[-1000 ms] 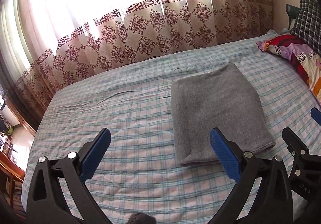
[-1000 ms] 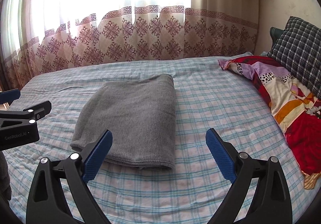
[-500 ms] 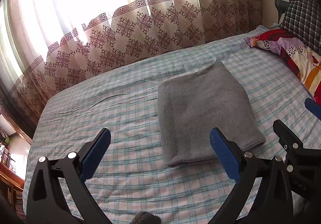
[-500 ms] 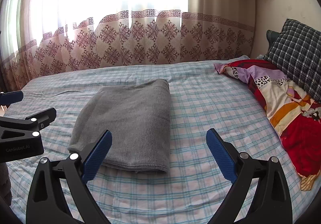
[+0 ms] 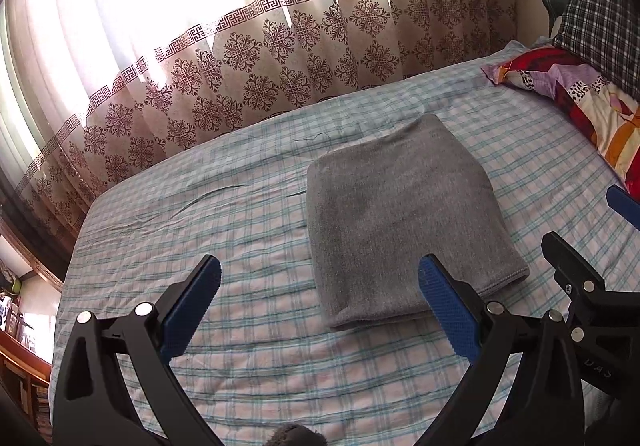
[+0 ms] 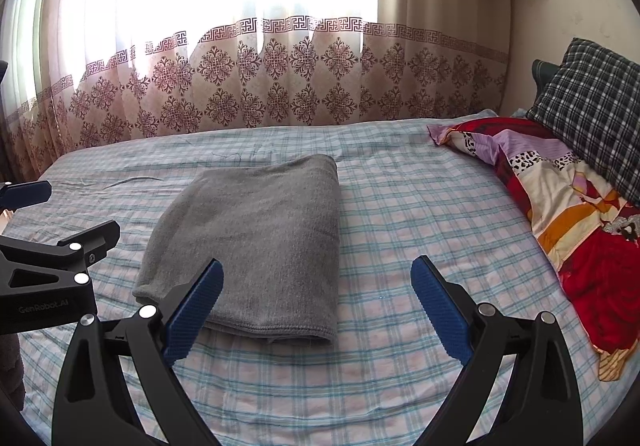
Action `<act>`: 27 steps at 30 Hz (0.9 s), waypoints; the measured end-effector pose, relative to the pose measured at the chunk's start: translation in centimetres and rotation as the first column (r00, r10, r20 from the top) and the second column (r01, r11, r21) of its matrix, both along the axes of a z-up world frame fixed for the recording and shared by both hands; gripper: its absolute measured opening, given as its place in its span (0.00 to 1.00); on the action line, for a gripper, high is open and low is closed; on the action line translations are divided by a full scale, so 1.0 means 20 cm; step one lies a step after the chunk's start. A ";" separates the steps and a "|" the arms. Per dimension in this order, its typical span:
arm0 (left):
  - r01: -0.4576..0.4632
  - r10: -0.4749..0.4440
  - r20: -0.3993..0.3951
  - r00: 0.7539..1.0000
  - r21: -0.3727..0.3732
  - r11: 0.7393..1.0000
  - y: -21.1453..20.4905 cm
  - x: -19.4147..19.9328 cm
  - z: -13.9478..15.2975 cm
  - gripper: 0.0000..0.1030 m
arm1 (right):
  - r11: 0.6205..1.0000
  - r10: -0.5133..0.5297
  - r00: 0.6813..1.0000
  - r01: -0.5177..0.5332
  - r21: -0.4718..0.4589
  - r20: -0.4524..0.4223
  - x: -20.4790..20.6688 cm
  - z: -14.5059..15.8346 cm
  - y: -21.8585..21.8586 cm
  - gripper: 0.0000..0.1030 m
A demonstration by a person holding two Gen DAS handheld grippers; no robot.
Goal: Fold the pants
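Grey pants (image 5: 404, 214) lie folded into a thick rectangle on the plaid bedsheet (image 5: 200, 230), just as they did a second ago; their shape and place on the bed have not changed. What differs is the framing. In the left wrist view the bundle now sits lower and closer to the middle than a second ago, and the checked pillow (image 5: 600, 18) shows more fully. In the right wrist view the pants (image 6: 256, 238) have slid slightly lower against the patterned curtain (image 6: 280, 86). Both tools have drawn back a little. The left gripper (image 5: 320, 306) hangs above the sheet with fingers spread wide, holding nothing. The right gripper (image 6: 316, 302) is likewise spread and empty, clear of the cloth.
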State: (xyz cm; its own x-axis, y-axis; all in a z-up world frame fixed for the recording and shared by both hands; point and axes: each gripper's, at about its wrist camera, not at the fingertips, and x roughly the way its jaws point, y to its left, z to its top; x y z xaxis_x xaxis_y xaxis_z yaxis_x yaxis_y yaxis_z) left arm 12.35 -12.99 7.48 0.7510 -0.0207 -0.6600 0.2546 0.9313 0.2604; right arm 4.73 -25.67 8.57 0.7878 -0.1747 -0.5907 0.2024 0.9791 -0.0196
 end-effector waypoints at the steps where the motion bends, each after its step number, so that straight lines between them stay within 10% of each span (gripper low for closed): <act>1: 0.000 0.000 0.000 1.000 0.000 1.000 0.00 0.00 0.00 0.97 | 1.000 0.000 1.000 0.000 -0.001 0.000 0.00 0.00 0.00 0.91; 27: 0.045 -0.045 0.007 0.999 0.020 0.999 -0.01 0.01 -0.04 0.97 | 1.000 -0.012 1.000 0.013 0.008 -0.020 0.02 -0.04 -0.03 0.91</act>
State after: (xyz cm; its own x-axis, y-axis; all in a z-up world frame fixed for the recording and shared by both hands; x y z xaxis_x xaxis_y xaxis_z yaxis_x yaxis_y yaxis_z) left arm 12.52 -13.12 6.67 0.7543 -0.0414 -0.6553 0.2943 0.9134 0.2810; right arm 5.12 -26.18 7.86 0.7735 -0.1797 -0.6078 0.2143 0.9766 -0.0160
